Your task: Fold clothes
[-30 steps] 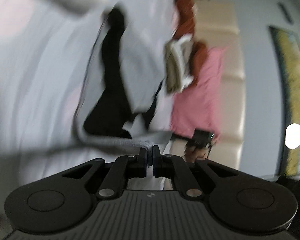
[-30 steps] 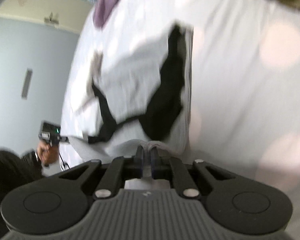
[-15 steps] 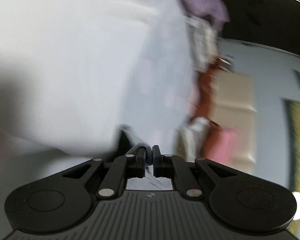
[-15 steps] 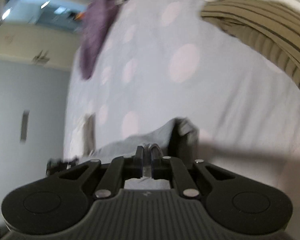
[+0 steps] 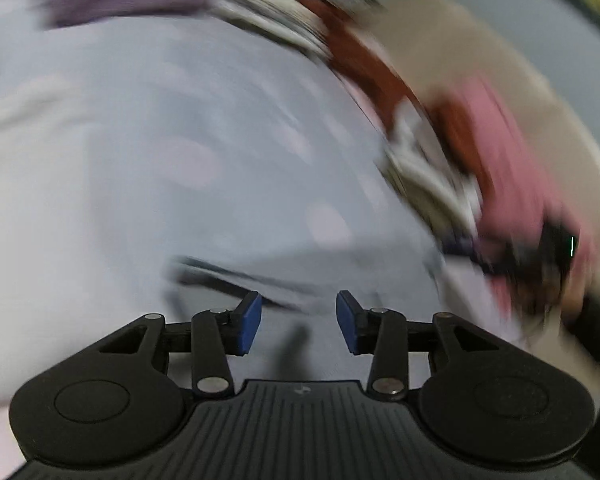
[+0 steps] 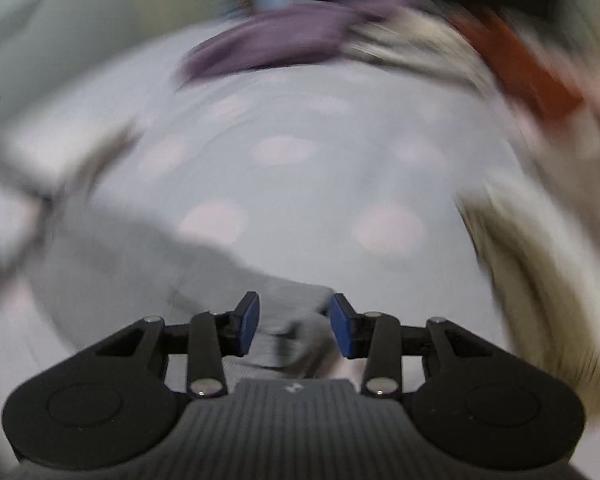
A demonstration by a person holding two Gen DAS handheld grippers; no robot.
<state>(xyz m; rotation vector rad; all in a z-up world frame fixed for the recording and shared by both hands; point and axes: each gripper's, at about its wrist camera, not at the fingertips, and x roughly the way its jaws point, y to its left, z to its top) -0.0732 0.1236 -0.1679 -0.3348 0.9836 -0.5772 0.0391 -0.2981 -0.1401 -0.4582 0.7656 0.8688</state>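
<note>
Blue pads on both claws, jaws parted and just been opening. Left gripper [image 5: 299, 322]: spread, nothing between the pads, only pale fabric under the gap with a dark seam line just ahead of the left pad. Right gripper [image 6: 293, 324]: also spread, a bunched corner of the grey garment [image 6: 296, 320] sits in the gap; the cloth looks slack and clear of the left pad. At the right pad it comes very close, and blur leaves contact there uncertain, so I read it as not pinched.

Outward from there: the garment lies on the bed sheet [image 6: 340, 184], pale blue with pink dots, and runs from the right claw off to the left of the right wrist view. In the left wrist view the same garment [image 5: 340, 276] is a flat pale sheet of cloth ahead of the fingers, barely separable from the bedding.

Only the left view shows: a pink garment [image 5: 512, 168] and a beige padded headboard [image 5: 480, 52] at the right, plus a dark blurred shape low right, probably the other gripper.

Only the right view shows: a striped beige cloth [image 6: 540, 272] at the right edge.

Both views: a purple garment [image 6: 284, 44] at the far end of the bed, rust-red cloth [image 6: 528, 68] and a pale striped pile beside it. Heavy motion blur in both.
</note>
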